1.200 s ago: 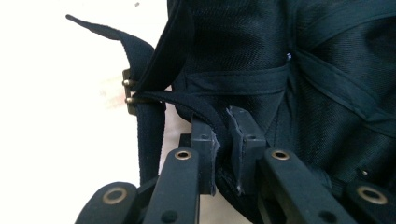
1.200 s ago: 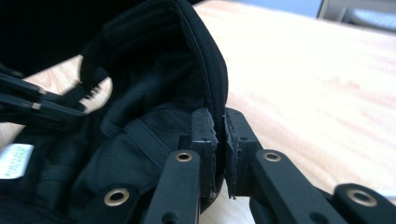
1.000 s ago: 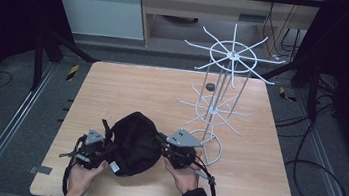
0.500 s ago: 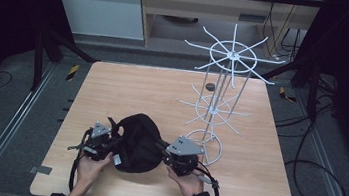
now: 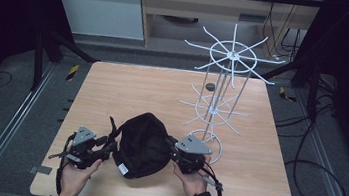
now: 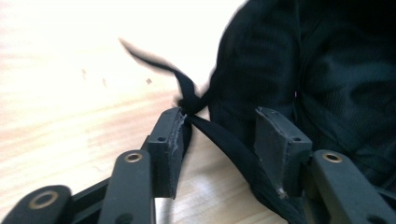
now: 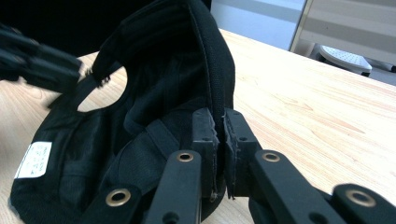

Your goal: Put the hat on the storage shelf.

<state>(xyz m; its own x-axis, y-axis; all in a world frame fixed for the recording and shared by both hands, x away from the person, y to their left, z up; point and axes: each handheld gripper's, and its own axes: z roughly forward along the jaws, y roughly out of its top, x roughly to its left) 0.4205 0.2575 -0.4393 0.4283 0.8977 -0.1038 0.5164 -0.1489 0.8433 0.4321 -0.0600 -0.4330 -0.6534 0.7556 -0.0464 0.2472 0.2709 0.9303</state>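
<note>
black cap pinched at one side, strap loose between the other jaws

a black cap (image 5: pixel 142 144) lies near the front edge of the wooden table (image 5: pixel 128 85), a little left of the middle, turned so that its dark lining and a white label (image 7: pixel 32 159) face up. it sits between the two grippers, each held in a person's hand coming in from the front edge.

the right gripper (image 7: pixel 219 135) is clamped on the cap: in the right gripper view its two black jaws stand pressed together with the cap's stitched edge squeezed between the pads, and the fabric rises upright from the pinch. in the high view this gripper (image 5: pixel 175 154) touches the cap's right side, with its grey plate on top, just in front of the round foot of a white wire rack (image 5: pixel 221 91) that stands on the right half of the table.

the left gripper (image 6: pixel 219 135) has its jaws apart; they have just been opening. in the left gripper view the cap's thin black strap (image 6: pixel 219 135) runs slantwise through the gap. it touches the tip of the left-hand pad (image 6: pixel 172 140) and passes in front of the other pad without being pressed by both. the body of the cap fills the space beyond the jaws, to the right. in the high view this gripper (image 5: pixel 106 146) sits at the cap's left side, near the front left corner of the table.
</note>
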